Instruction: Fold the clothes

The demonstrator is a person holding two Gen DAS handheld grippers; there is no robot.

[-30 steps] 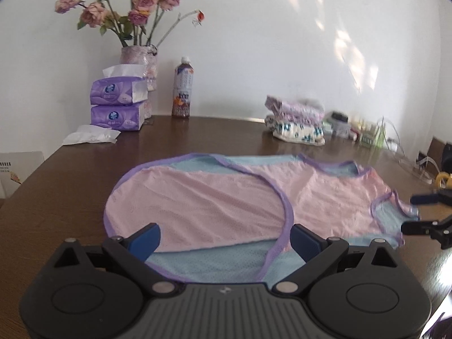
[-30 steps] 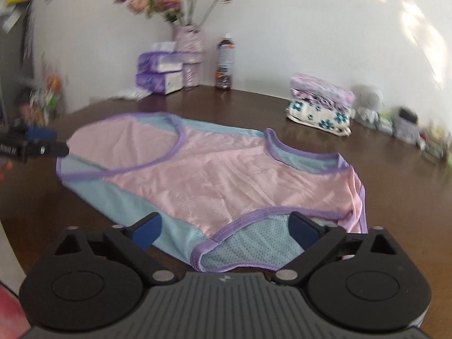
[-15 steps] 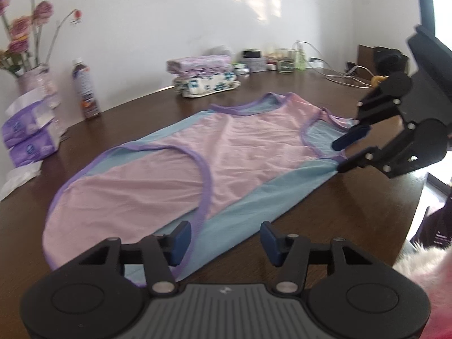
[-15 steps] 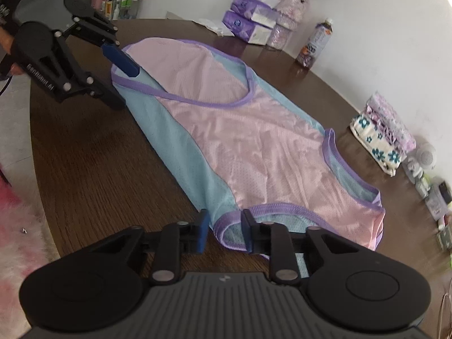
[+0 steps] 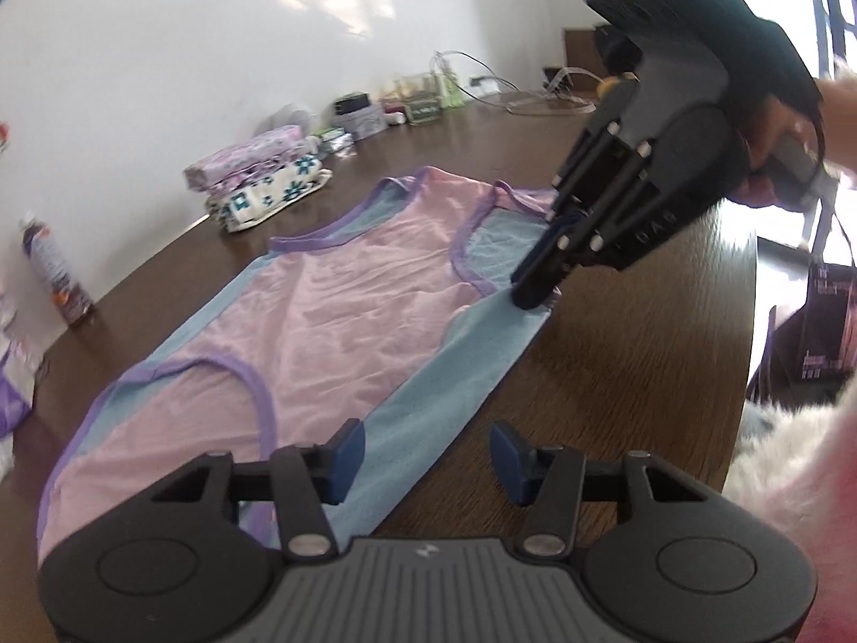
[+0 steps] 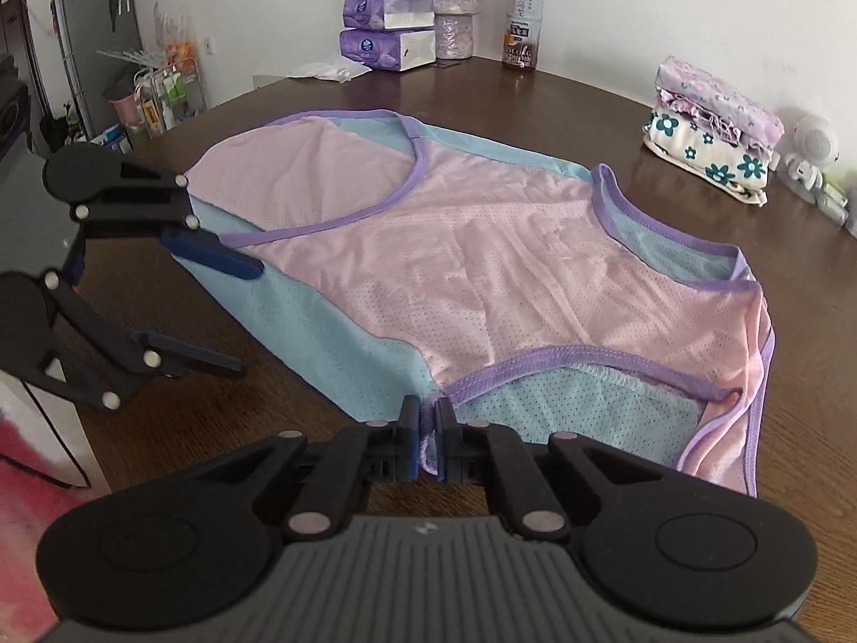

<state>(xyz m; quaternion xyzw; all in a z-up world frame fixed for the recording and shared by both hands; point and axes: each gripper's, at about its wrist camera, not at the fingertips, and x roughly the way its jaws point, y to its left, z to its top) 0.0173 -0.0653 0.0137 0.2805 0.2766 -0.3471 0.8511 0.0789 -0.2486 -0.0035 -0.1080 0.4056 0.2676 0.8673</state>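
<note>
Pink mesh tank top (image 6: pixel 471 262), blue side panels and purple trim, lies flat on the brown tabletop (image 6: pixel 750 246). Right hand-held gripper (image 6: pixel 427 431) is clenched on the top's near edge, at the corner of the purple-trimmed armhole. Left hand-held gripper (image 5: pixel 423 453) is released, jaws spread wide over the blue side panel at the top's near edge, one finger above the fabric and the other above bare wood. Folded floral clothes (image 6: pixel 712 155) are stacked beyond the top's far side.

garment (image 6: pixel 471 262): pink, light-blue sides, purple trim | tissue packs (image 6: pixel 386 29): purple | folded stack (image 6: pixel 712 131): floral, seemingly
</note>
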